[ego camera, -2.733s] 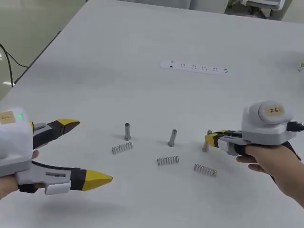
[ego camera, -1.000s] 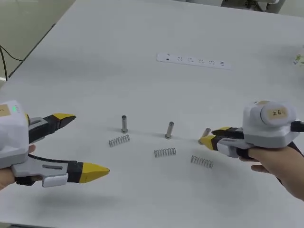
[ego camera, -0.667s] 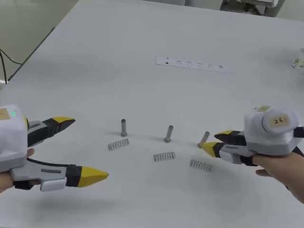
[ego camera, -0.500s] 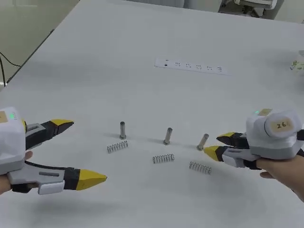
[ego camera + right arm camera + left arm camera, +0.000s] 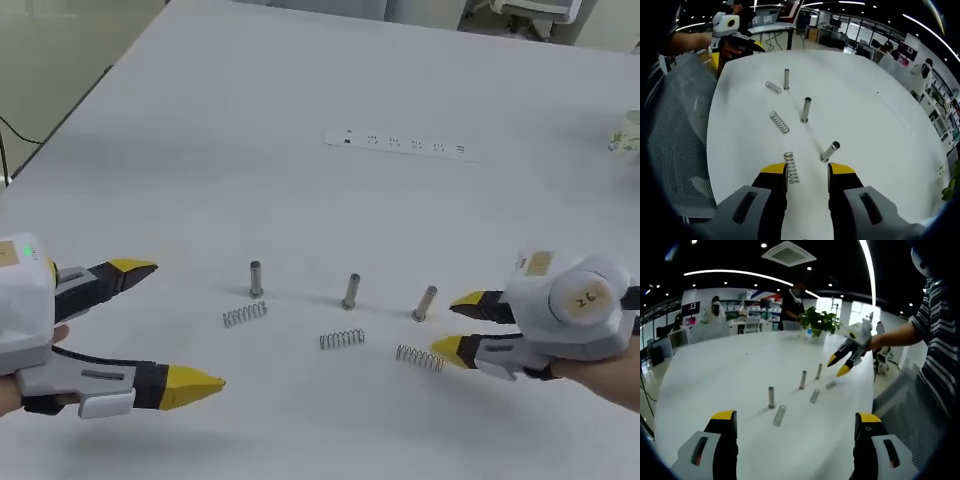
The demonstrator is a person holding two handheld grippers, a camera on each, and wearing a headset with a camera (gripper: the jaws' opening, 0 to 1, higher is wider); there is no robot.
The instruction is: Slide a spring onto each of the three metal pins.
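Note:
Three metal pins stand in a row on the white table: left pin [image 5: 256,278], middle pin [image 5: 351,290], right pin [image 5: 425,302], which leans. A spring lies in front of each: left spring [image 5: 245,314], middle spring [image 5: 342,340], right spring [image 5: 418,357]. My right gripper [image 5: 458,324] is open just right of the right pin and spring. In its own view the right gripper [image 5: 807,170] has that spring [image 5: 791,167] beside one jaw tip and that pin [image 5: 830,151] just ahead. My left gripper [image 5: 170,325] is wide open, left of the row, holding nothing.
A white power strip [image 5: 395,144] lies farther back on the table [image 5: 300,200]. The table's left edge runs diagonally at the upper left. A person in a striped sleeve [image 5: 935,325] holds the right gripper [image 5: 845,362]. Other people and desks stand far behind.
My right gripper's jaws have spread from nearly shut to open, and it has drawn back slightly from the right pin toward the right spring. The left gripper has barely moved.

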